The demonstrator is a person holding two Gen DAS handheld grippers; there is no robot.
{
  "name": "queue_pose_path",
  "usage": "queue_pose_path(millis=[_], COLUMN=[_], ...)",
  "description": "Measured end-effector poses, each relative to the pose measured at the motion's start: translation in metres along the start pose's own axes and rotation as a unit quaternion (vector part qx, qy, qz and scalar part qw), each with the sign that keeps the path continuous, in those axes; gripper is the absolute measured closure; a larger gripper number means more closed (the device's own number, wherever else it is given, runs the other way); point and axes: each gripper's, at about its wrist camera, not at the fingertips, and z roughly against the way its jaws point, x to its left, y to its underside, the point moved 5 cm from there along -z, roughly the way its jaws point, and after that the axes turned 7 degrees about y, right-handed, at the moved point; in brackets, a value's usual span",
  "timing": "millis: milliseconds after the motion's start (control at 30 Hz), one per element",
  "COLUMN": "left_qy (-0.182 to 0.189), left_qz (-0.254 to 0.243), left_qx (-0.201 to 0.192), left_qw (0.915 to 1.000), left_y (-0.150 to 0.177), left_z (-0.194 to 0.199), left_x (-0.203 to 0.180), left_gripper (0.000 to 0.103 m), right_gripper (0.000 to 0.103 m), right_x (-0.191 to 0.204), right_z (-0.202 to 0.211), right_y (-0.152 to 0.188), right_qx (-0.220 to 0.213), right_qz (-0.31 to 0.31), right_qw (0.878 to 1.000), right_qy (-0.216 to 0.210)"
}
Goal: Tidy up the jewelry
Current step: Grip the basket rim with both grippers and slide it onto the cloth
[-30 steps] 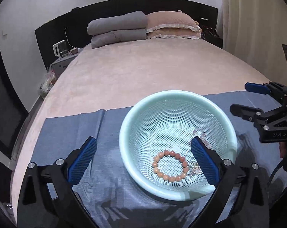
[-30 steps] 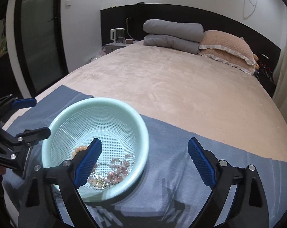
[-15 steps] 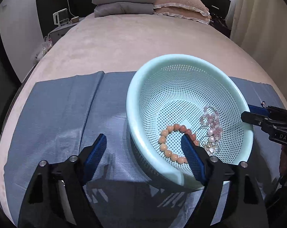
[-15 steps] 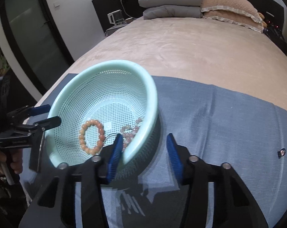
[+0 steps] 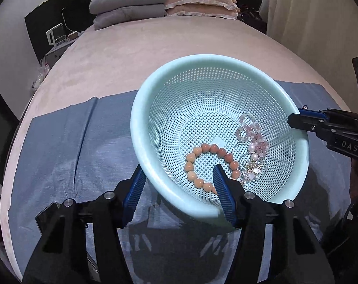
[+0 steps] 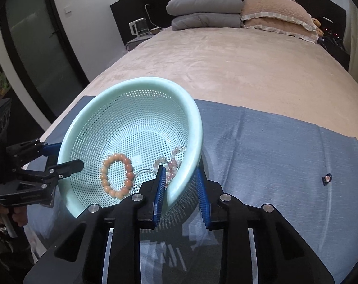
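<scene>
A mint-green mesh basket (image 5: 160, 90) (image 6: 131, 87) sits tilted on a blue-grey cloth (image 5: 60, 146) (image 6: 273, 146) on the bed. Inside lie an orange bead bracelet (image 5: 197, 151) (image 6: 107, 165), a pink bead bracelet (image 5: 252, 130) (image 6: 173, 163) and a tangle of pearl and gold pieces (image 5: 252, 168). My left gripper (image 5: 179, 189) straddles the basket's near rim, one finger inside, one outside. My right gripper (image 6: 181, 189) straddles the opposite rim the same way, jaws narrowed around the wall. A small dark piece of jewelry (image 6: 327, 178) lies on the cloth to the right.
The beige bed cover (image 5: 179, 47) stretches beyond the cloth. Grey folded blankets (image 6: 205, 11) and pink pillows (image 6: 278, 16) are stacked at the headboard. A nightstand with a kettle (image 6: 139, 29) stands at the far left. A curtain (image 5: 309, 11) hangs on the right.
Both grippers came down onto the basket and narrowed around opposite sides of its rim. The basket has tilted and the jewelry has slid toward its low side.
</scene>
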Motion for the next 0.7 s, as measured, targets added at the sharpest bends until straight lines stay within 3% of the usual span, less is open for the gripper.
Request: queue_pose_path(millis=[400, 700], left_qy=[0.024, 0.024], left_qz=[-0.045, -0.070], left_qx=[0.018, 0.046], left_qw=[0.9986, 0.9962], left_y=[-0.015, -0.011], left_z=[-0.021, -0.050], left_x=[-0.108, -0.147], left_gripper=[0.043, 0.043], right_gripper=[0.078, 0.076], right_x=[-0.090, -0.128], right_z=[0.052, 0.037], right_y=[0.034, 0.070], right_qx=[-0.010, 0.013], right_qz=[-0.035, -0.066], right_qw=[0.998, 0.997], right_qy=[0.046, 0.044])
